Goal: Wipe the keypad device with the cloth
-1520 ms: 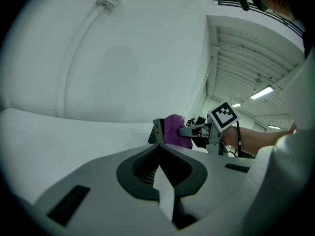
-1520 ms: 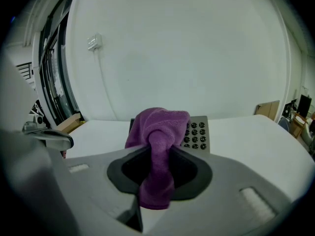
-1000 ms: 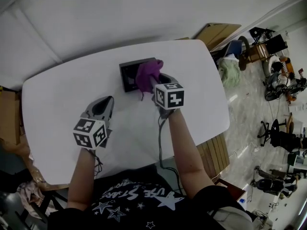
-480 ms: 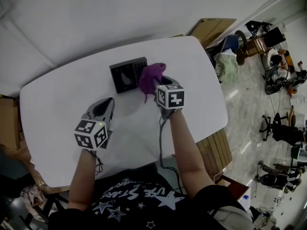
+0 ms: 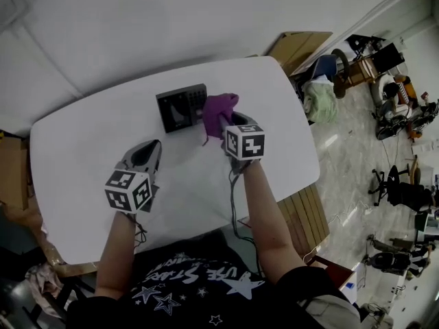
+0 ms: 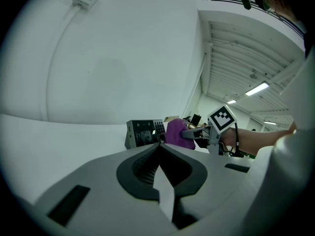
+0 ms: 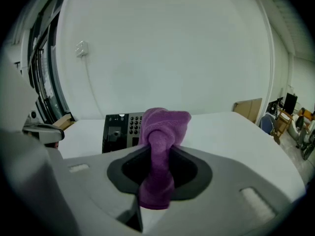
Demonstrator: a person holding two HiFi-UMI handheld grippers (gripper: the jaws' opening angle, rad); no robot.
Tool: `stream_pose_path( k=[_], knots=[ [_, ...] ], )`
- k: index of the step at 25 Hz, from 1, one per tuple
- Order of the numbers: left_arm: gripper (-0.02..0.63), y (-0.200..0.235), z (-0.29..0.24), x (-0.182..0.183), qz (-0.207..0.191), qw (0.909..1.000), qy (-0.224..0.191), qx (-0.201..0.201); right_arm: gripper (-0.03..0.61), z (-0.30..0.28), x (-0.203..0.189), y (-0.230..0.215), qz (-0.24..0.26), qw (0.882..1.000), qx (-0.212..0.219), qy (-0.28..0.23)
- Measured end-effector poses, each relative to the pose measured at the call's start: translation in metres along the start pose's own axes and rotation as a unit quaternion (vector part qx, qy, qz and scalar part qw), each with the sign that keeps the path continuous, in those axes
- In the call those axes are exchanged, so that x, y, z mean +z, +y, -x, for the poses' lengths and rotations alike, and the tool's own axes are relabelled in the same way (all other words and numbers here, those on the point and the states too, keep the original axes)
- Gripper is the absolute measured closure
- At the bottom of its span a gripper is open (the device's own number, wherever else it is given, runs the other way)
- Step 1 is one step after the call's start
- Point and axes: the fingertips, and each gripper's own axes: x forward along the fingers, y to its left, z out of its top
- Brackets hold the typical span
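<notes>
The black keypad device stands on the far middle of the white table, its keys facing me. A bunched purple cloth touches the device's right edge. My right gripper is shut on the cloth. In the right gripper view the cloth hangs out between the jaws, with the keypad device just behind it on the left. My left gripper rests on the table to the near left, shut and empty, apart from the device. From the left gripper, the device and cloth lie ahead.
The table's right edge drops to a floor crowded with chairs and equipment. A cardboard box leans past the far right corner, and another sits at the left. A white wall with a socket rises behind the table.
My right gripper has drawn the cloth rightward off the device's face to its right edge. The left gripper has stayed in place.
</notes>
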Motion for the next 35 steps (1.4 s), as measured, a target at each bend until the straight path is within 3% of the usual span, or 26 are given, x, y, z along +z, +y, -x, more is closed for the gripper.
stream_pose_path(
  k=[16,35],
  knots=[
    [0.606,-0.067,0.045,-0.01,-0.008,0.9974,-0.046,0.056,0.48,0.071,-0.017,0.022,0.035,0.996,0.073,-0.033],
    [0.606,-0.173,0.084,-0.025,-0.019,0.988,-0.11,0.107,0.48,0.163,-0.055,0.037,0.099,0.98,0.162,-0.057]
  ],
)
